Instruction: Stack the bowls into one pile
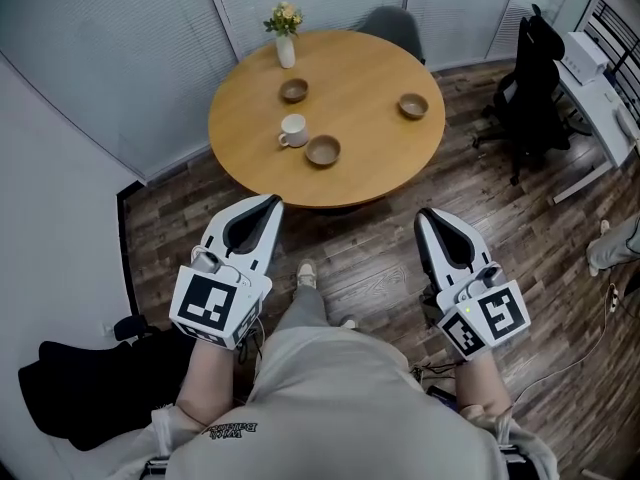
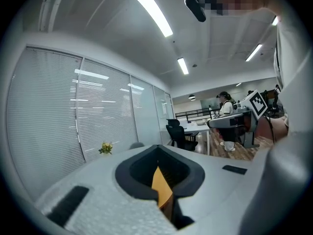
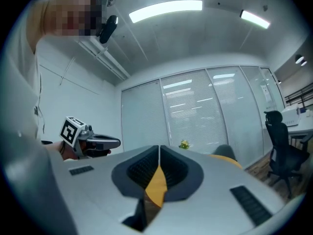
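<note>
Bowls sit apart on the round wooden table (image 1: 250,118) ahead of us, three of them, each on its own patch of the top. The far bowl (image 1: 293,90) is toward the table's back left, near a white vase (image 1: 285,50) of yellow flowers. The right bowl (image 1: 413,106) sits alone toward the right edge, well apart from the others. The near bowl (image 1: 323,151) is closest to us, and a white mug (image 1: 293,130) stands just beside it, between it and the far bowl. All three bowls are upright, brown and look empty.

We stand short of the table on the dark plank floor (image 1: 380,268), holding both tools low in front of us, and neither is over the tabletop. The left gripper (image 1: 271,201) points toward the table's near edge. Its own view shows its jaws pressed together with nothing pinched, only a sliver of the orange tabletop showing through the slot behind the tips. The right gripper (image 1: 426,214) is held level with it on the other side. Its jaws are likewise pressed together and empty, meeting in a thin seam.

A grey chair (image 1: 395,26) stands behind the table against the blinds. A black office chair (image 1: 530,78) stands off to the right beside a white desk (image 1: 600,98). A black bundle (image 1: 80,388) lies on the floor at our left.
</note>
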Demonstrator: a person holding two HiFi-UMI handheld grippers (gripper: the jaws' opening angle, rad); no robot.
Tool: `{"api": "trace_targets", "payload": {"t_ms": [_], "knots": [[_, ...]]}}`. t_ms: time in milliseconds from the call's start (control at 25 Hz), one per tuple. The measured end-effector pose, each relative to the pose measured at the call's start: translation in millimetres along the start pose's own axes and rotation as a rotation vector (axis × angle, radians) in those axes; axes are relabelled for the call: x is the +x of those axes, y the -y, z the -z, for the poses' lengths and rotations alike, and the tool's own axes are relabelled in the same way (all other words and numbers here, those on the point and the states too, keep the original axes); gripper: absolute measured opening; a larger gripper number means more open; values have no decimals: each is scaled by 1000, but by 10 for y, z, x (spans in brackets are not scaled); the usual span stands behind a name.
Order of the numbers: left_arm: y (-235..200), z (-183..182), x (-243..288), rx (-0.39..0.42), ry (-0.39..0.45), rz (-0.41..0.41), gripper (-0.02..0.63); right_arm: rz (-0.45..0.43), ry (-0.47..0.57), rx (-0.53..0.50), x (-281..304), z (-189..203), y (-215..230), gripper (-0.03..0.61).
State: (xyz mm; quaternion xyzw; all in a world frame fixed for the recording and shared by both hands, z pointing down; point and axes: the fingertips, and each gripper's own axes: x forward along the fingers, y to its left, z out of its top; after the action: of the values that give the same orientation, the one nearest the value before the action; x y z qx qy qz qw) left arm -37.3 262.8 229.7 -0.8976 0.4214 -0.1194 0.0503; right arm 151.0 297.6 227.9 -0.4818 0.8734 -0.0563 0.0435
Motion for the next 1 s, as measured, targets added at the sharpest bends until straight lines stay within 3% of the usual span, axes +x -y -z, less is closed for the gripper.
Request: {"api": "trace_targets", "payload": {"t_ms": [600,1000], "knots": [[-491,262,442,11,-28,16,20,16,-29,-16,616,173,196,32],[-1007,184,794,2,37,23,20,37,-67,-48,1320,298,395,32]]}}
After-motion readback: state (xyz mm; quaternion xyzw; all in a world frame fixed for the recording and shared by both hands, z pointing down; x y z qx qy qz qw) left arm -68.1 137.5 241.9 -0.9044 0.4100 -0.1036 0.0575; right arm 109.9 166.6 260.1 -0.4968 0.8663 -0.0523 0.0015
